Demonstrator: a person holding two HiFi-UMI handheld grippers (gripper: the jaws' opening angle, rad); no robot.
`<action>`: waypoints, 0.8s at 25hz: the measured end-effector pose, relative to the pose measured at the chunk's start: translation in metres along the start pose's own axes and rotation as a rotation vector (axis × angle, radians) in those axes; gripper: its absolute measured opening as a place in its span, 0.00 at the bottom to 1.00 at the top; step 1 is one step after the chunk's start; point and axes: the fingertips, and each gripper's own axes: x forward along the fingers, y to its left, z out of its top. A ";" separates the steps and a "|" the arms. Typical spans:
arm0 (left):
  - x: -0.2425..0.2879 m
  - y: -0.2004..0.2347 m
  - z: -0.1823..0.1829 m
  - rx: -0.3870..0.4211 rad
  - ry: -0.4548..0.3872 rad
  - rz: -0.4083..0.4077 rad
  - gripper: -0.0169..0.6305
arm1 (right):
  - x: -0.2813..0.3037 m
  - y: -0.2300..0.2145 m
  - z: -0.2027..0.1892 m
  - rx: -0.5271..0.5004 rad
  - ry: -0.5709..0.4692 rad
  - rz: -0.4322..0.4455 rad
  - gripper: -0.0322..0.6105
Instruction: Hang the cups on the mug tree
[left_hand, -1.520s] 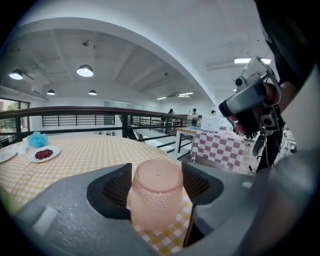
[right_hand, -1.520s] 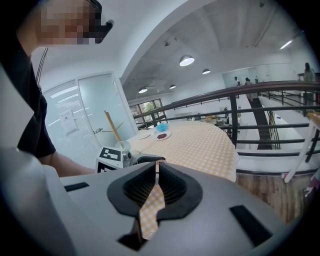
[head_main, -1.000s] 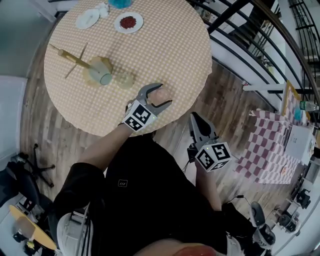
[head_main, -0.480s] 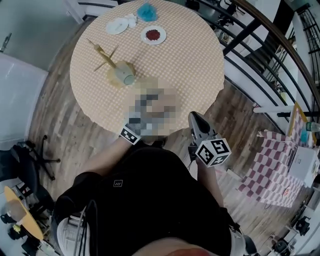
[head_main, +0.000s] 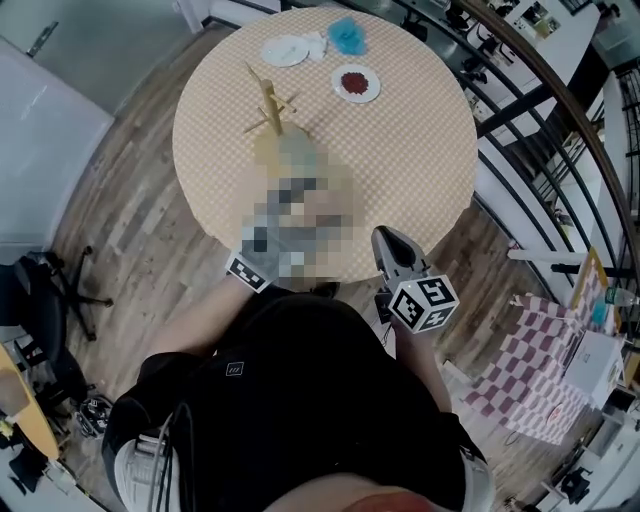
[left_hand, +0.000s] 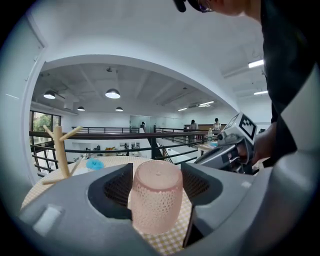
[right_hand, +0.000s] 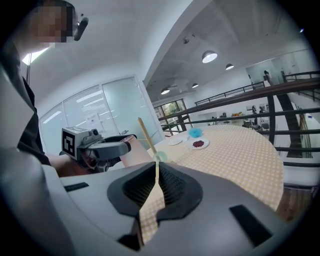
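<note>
I am working from the 6 o'clock side of the round checked table (head_main: 440, 150). My left hand-held gripper (left_hand: 157, 181) is sitting over the table's 7 o'clock edge, and its jaws are pressing on a pink dotted cup (left_hand: 156, 202). The cup's closed bottom is pointing away from me, clear of the cloth.

Out at 10 o'clock on the table, the wooden mug tree (head_main: 270, 98) is standing upright with bare pegs. From the left gripper view it is rising at 10 o'clock from the cup, well apart from it. A white plate (head_main: 285, 48) is lying at 11 o'clock, a blue fluffy thing (head_main: 347, 35) at 12 o'clock, and a plate of red bits (head_main: 356, 83) at 1 o'clock.

My right hand-held gripper (head_main: 392, 245) is hanging at the table's 5 o'clock edge. Its jaws are closed together with nothing between them. In the right gripper view a pale green cup (right_hand: 161, 157) is showing just past the tips, at the tree's foot.
</note>
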 end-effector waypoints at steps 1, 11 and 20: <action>-0.010 0.013 -0.001 -0.005 0.000 0.007 0.50 | 0.012 0.011 0.002 -0.005 0.002 0.002 0.10; -0.099 0.124 -0.027 -0.050 0.057 -0.059 0.50 | 0.119 0.112 0.034 -0.013 -0.089 -0.093 0.10; -0.141 0.157 -0.036 -0.047 0.054 -0.111 0.50 | 0.149 0.168 0.039 -0.085 -0.105 -0.155 0.10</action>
